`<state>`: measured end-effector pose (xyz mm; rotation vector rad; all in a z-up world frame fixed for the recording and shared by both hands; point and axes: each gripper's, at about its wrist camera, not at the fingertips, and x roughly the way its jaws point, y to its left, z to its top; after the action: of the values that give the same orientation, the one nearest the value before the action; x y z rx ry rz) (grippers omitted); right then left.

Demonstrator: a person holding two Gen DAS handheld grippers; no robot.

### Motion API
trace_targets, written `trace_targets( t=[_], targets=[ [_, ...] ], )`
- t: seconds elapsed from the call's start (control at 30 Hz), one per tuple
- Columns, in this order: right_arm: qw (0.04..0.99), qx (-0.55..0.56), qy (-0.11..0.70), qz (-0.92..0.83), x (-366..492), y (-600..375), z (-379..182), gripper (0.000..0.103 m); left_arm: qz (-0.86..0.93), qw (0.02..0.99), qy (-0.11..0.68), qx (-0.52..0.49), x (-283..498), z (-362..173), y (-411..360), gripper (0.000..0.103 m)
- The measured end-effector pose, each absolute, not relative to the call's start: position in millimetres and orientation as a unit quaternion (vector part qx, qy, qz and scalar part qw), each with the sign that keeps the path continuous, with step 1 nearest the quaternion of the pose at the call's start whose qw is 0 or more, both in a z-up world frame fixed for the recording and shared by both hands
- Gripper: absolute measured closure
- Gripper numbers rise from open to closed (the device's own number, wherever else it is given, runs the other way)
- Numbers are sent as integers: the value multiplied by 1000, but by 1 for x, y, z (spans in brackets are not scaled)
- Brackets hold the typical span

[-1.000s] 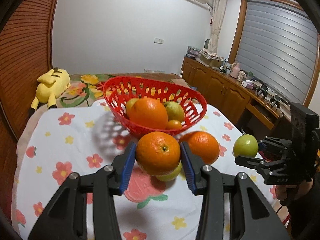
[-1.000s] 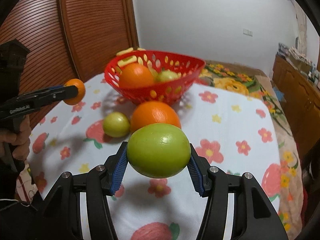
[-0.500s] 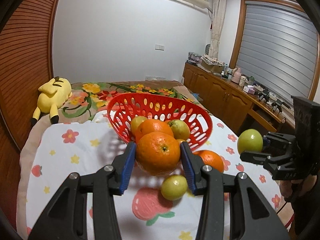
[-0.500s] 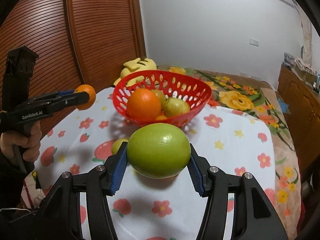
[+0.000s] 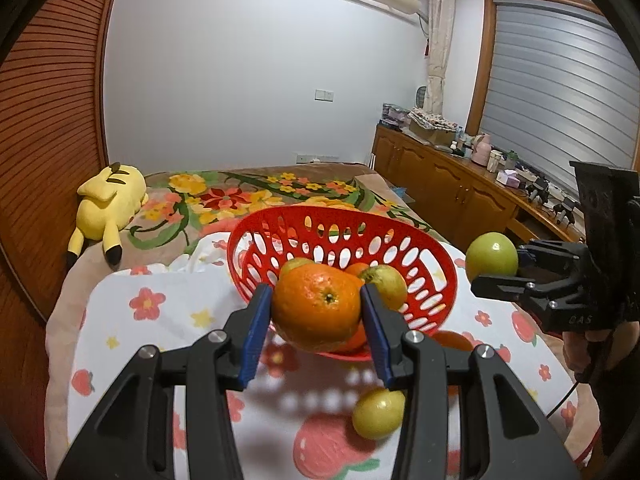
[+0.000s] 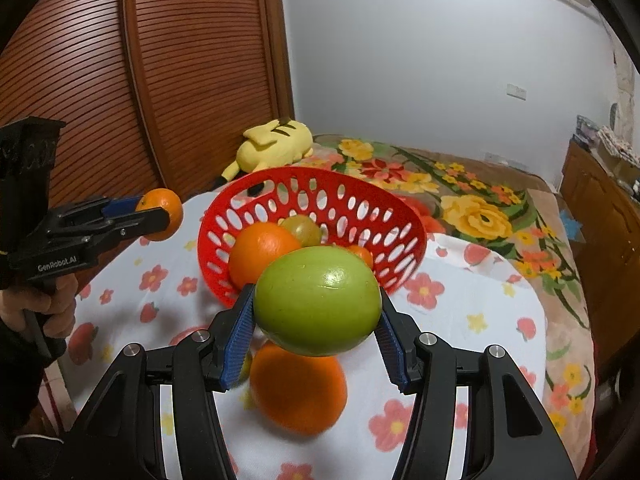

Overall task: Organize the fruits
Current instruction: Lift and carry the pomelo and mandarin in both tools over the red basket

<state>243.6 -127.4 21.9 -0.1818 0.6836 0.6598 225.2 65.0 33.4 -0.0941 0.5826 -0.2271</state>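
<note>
While the left gripper (image 5: 316, 312) pinched an orange (image 5: 316, 308) at frame centre, the right gripper (image 6: 316, 312) clamped a green fruit (image 6: 318, 300) before the red basket (image 6: 372, 208).

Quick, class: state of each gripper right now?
Left gripper: shut on an orange, lifted near the red basket.
Right gripper: shut on a green fruit, lifted off the table.
</note>
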Motion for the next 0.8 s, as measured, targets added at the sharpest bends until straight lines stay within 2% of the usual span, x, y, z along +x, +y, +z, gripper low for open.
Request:
trace_targets(
  t=[0.43,0.8],
  targets=[
    [869,-110,370,310,322,-110,-2,46,-112,943,312,-41,286,17,66,59],
    [860,-119,385,313,351,-95,-16,46,-111,938,326,-45,312,4,72,59]
  ],
)
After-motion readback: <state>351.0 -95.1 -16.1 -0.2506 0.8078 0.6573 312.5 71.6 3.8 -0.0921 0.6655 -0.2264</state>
